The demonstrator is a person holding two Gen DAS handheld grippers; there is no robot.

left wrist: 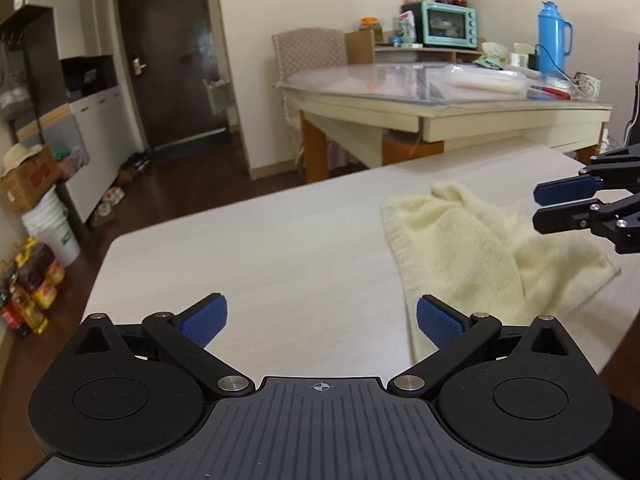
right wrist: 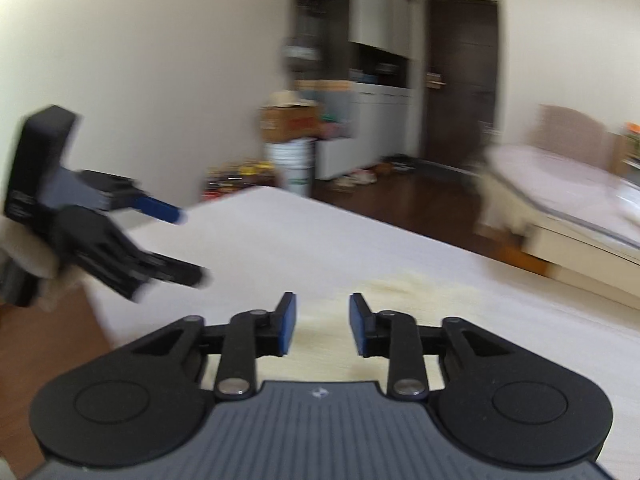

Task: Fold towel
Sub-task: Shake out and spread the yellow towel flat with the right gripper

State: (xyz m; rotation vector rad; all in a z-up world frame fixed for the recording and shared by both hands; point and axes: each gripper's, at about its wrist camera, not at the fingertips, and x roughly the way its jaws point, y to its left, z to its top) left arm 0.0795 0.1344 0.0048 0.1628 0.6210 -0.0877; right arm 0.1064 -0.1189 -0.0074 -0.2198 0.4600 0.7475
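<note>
Both grippers stood clear of the towel [left wrist: 472, 248]; the fold looked unfinished.
Left gripper [left wrist: 322, 322] fingers gaped wide, right gripper [right wrist: 323, 324] fingers part-open, both empty above the bench [left wrist: 256, 248]; next, grasp a towel edge.

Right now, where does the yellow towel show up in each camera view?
Left wrist view: the yellow towel lies crumpled right of centre on the white table.
Right wrist view: the towel is a blurred patch, low centre, beyond the right gripper.
Shared landmark: the dark door.

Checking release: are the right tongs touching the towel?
Apart. The right wrist view shows the right tongs open with bare pads; the towel lies below.
</note>
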